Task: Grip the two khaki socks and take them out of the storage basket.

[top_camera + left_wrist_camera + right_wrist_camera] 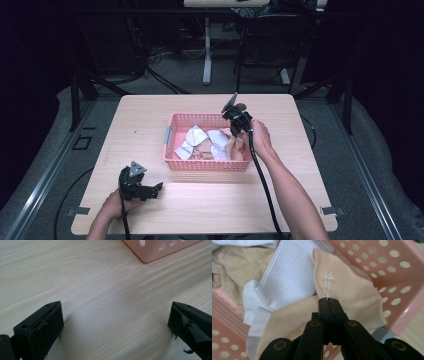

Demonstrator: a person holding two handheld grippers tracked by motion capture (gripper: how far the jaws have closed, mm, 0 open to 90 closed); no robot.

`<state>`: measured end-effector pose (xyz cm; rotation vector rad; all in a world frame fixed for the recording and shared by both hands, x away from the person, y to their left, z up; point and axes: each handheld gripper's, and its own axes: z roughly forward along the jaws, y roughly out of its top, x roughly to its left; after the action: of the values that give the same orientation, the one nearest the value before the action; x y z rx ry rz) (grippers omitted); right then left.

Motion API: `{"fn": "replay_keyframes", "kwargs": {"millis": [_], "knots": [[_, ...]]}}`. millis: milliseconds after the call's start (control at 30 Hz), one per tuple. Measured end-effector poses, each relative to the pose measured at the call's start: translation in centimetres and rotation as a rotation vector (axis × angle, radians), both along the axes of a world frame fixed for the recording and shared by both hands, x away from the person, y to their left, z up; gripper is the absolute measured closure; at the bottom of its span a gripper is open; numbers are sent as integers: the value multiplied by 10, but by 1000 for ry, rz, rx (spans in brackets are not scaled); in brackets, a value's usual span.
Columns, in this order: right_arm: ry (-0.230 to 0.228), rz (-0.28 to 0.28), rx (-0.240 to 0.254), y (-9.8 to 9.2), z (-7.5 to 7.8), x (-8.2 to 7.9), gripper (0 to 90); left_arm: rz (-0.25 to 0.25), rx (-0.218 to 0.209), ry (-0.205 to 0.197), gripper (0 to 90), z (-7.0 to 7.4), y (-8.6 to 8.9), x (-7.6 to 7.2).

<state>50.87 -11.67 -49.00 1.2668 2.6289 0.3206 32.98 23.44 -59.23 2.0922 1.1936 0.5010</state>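
Right gripper pinched shut on peach sock at pink basket's three-o'clock end; left gripper open, empty. Likely risks: thin pinch slipping, white sock dragged along.

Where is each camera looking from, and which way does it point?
High view: above the person's side, facing forward and down on the pale wooden table; both forearms show.
Left gripper view: rides the left hand-held gripper, facing bare tabletop; its open black jaws show.
Right gripper view: rides the right hand-held gripper, shut on a peach cloth sock.
All three share the pink perforated plastic basket.
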Motion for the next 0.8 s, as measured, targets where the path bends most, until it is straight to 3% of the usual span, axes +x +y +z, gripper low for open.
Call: {"fn": "replay_keyframes", "kwargs": {"millis": [167,500,800], "knots": [[-6,2,59,-11,20,-8,899,-1,0,-1,1,0,0,0],[-71,7,156,-21,58,-19,900,0,0,0,1,0,0,0],[-77,25,198,-21,73,-21,900,-1,0,-1,1,0,0,0]]}}
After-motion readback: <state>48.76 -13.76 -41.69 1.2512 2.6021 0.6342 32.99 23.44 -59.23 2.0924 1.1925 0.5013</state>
